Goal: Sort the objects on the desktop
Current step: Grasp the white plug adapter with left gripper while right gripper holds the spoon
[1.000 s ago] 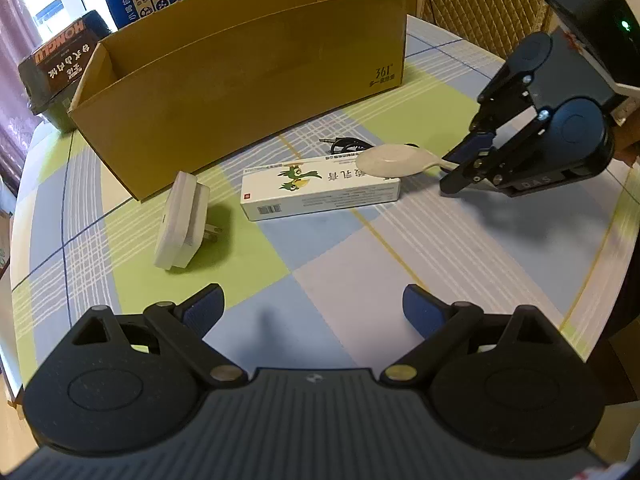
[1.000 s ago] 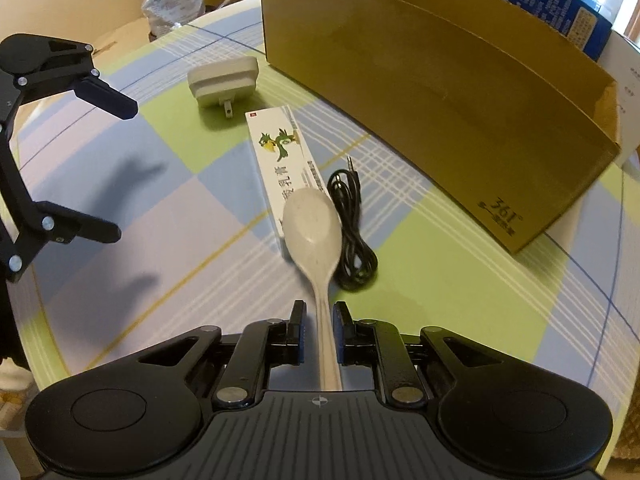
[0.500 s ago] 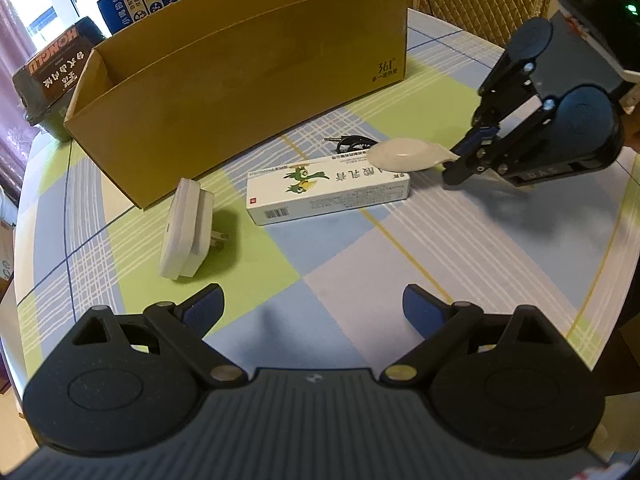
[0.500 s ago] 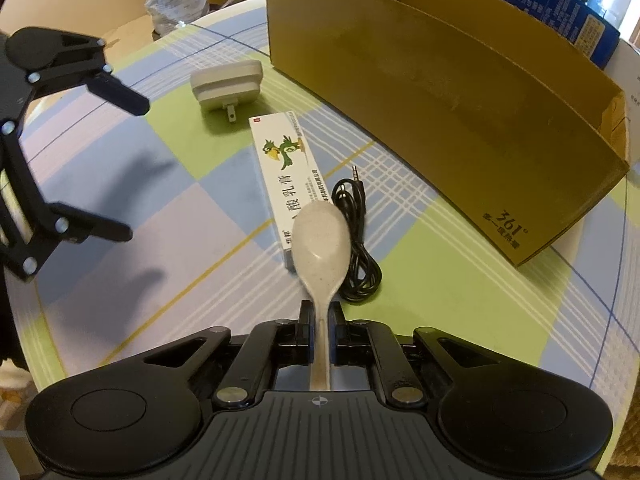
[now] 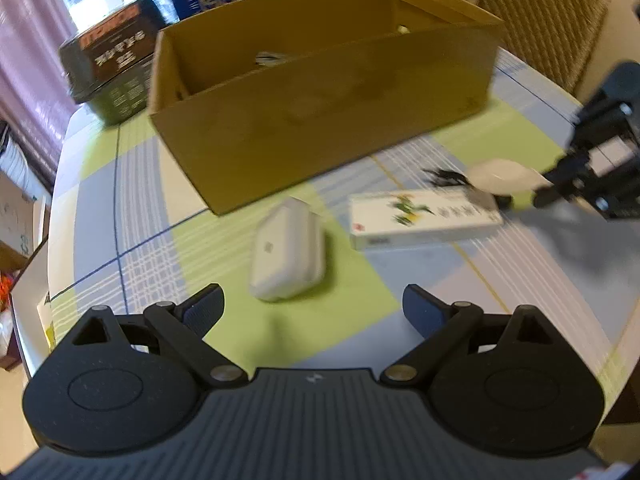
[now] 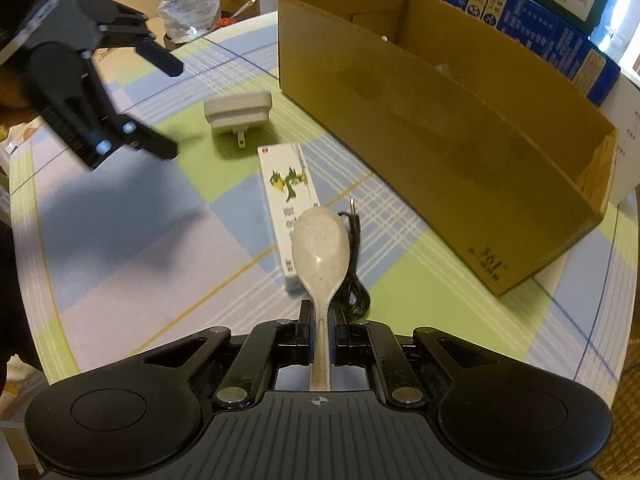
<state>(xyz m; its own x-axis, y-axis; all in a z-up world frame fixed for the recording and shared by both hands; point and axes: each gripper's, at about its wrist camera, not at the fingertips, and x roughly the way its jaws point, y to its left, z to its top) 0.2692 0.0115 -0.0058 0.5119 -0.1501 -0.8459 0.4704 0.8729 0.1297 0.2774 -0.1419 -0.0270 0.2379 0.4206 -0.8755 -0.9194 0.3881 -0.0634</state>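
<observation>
Cream spoon (image 6: 319, 242) is up off the table now, clenched by its handle in the right gripper (image 6: 320, 320), bowl above the white carton (image 6: 289, 196), box (image 6: 440, 120) next. Left gripper (image 5: 312, 304), spread empty, has closed in on the charger (image 5: 286, 252).

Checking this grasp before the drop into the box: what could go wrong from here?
1. The right claw pinches only the thin handle of the spoon; the bowl sticks far out and could pivot or slip.
2. The spoon hangs low over the medicine box and black cable; it might snag them.
3. The cardboard box wall is tall; the spoon may clip its rim.
</observation>
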